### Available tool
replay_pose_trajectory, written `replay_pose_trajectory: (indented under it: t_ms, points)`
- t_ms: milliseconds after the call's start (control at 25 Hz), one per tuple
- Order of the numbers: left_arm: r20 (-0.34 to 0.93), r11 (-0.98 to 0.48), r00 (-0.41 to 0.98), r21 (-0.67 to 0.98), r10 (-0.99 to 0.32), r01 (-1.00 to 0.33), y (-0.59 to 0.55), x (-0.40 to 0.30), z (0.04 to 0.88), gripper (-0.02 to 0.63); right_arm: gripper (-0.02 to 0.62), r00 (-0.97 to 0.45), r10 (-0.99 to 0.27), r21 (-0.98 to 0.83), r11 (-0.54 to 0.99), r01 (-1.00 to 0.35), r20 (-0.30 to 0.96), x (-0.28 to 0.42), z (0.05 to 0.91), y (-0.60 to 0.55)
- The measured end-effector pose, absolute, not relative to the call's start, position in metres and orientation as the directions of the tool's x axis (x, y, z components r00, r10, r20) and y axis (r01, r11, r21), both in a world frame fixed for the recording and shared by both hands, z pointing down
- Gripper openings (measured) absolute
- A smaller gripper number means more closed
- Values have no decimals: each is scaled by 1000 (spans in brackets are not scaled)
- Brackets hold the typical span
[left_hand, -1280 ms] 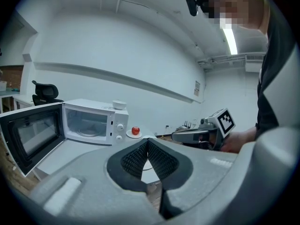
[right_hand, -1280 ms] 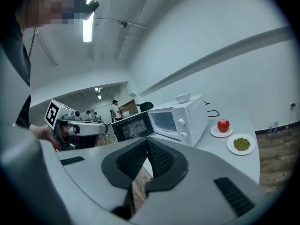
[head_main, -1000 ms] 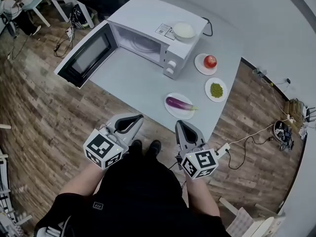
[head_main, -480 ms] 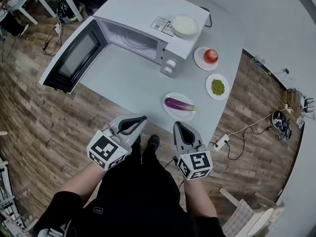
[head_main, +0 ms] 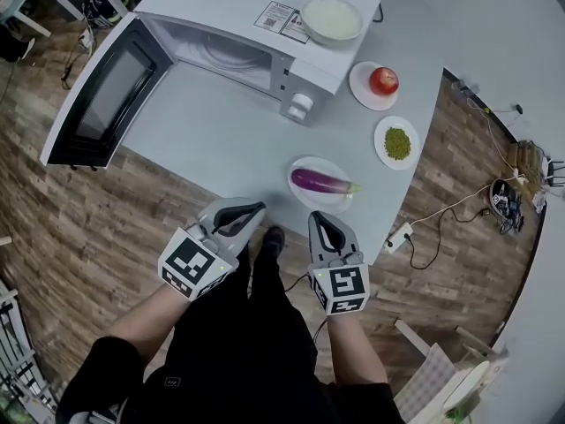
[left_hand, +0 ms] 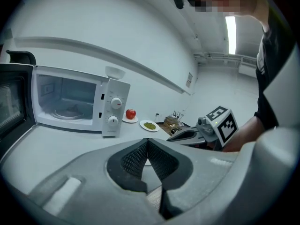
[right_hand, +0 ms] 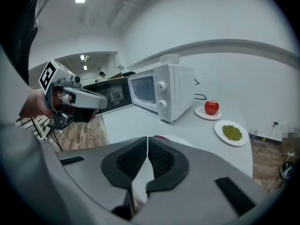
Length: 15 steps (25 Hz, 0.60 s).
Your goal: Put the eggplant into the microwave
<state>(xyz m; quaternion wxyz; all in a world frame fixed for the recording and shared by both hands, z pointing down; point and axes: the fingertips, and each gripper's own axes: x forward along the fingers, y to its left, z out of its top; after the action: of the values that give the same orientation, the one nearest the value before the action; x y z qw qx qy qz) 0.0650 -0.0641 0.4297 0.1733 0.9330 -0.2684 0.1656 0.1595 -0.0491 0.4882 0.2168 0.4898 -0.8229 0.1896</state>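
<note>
Holding both tools at the near edge of the table [head_main: 221,140], you had the left gripper [head_main: 252,210] and right gripper [head_main: 318,221] with jaws together, both empty. Eggplant [head_main: 320,181] lay on its white plate [head_main: 305,166], just beyond the right gripper, apart from the open microwave [head_main: 221,11].

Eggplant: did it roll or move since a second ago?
No. The eggplant still lies across the middle of its white plate, with its green stem end pointing to the right, just as in the earlier head views.
</note>
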Motion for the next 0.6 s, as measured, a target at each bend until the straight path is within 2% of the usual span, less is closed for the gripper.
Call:
replay_pose_trajectory:
  t_ms: [240, 400, 600]
  points:
    - [416, -824, 813, 216, -408, -524, -71, 77, 458, 8, 14, -349, -717, 20, 451, -892, 603, 169, 529, -52]
    - [435, -827, 810, 218, -393, -518, -70, 79, 473, 8, 14, -281, -712, 182, 499, -847, 644, 172, 555, -52]
    - [456, -819, 800, 227, -389, -528, -71, 77, 490, 8, 15, -235, -710, 268, 519, -812, 664, 174, 572, -54]
